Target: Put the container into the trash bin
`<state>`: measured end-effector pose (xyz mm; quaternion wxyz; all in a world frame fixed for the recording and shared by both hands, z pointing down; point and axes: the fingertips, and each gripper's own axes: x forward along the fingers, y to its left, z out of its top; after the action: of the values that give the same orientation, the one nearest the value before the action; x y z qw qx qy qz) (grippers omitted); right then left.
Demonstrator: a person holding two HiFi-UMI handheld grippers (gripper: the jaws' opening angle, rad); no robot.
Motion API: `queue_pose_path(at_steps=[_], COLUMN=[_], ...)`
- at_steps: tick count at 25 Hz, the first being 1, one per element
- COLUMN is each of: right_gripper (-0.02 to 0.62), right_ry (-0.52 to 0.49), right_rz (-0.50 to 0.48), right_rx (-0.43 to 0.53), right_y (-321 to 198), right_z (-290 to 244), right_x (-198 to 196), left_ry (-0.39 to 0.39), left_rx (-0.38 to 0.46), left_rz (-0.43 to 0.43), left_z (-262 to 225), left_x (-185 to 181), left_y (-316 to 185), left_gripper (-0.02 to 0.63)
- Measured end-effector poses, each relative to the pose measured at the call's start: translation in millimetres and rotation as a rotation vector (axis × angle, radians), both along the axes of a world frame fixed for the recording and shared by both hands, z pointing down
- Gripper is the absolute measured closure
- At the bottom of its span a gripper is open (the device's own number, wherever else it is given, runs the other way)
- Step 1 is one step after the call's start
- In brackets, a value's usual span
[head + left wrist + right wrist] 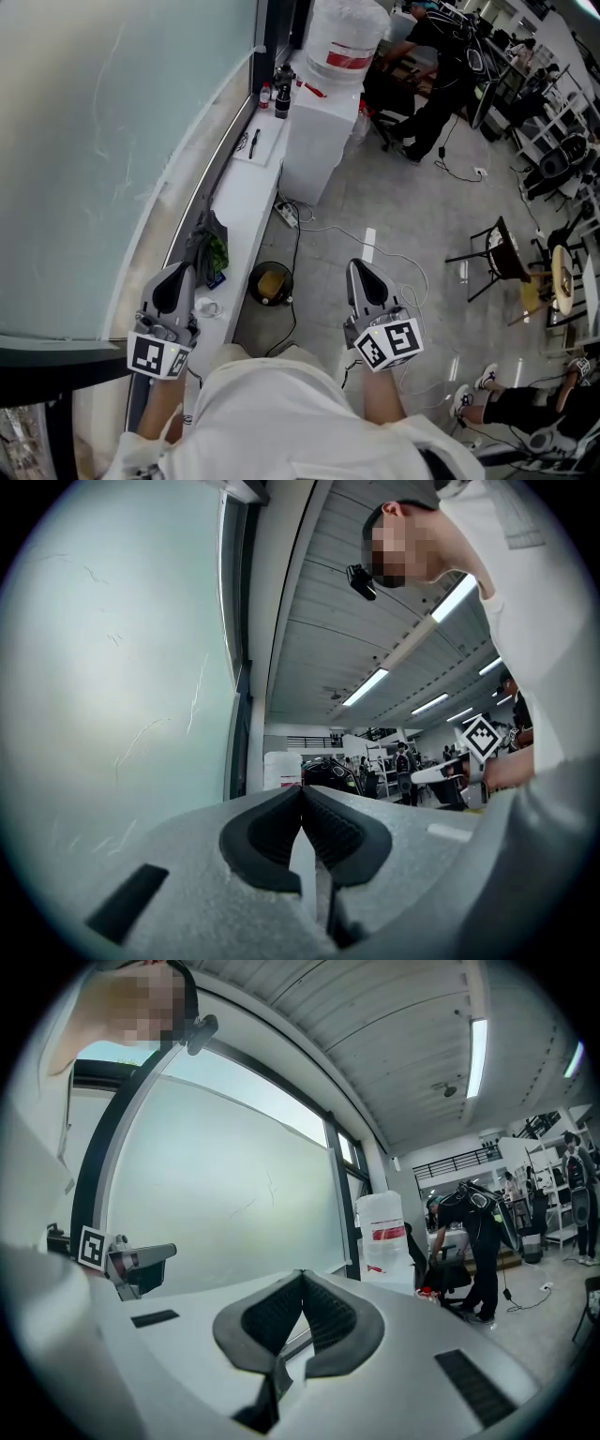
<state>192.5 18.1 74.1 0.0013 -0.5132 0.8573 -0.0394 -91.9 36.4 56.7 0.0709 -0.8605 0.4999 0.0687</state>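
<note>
In the head view a small clear round container (208, 307) lies on the white window ledge (246, 202), just right of my left gripper (178, 270). That gripper hovers over the ledge, shut and holding nothing. The black trash bin (270, 284) stands on the floor below the ledge, with something yellowish inside. My right gripper (357, 266) hangs over the floor to the right of the bin, shut and holding nothing. The left gripper view has my left gripper (302, 789) with its pads together. My right gripper (302, 1275) is likewise closed in its own view.
A dark green bundle (212, 246) lies on the ledge ahead of the left gripper. A white water dispenser (323, 122) stands further along. A power strip (289, 216) and cables lie on the floor. A folding chair (497, 253) stands at right, and people (441, 66) work beyond.
</note>
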Motion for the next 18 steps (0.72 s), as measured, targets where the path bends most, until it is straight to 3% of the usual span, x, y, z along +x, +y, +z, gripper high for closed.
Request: queue_pose_path(at_steps=[18], right_gripper=[0.594], right_ry=[0.078], right_rz=[-0.041], right_rx=[0.003], right_y=[14.5], right_z=[-2.2], right_x=[-49.0], left_ry=[0.028], left_rx=[0.01], left_rz=[0.031], left_z=[5.2], left_x=[-25.3], left_y=[12.7], left_gripper=[0.591])
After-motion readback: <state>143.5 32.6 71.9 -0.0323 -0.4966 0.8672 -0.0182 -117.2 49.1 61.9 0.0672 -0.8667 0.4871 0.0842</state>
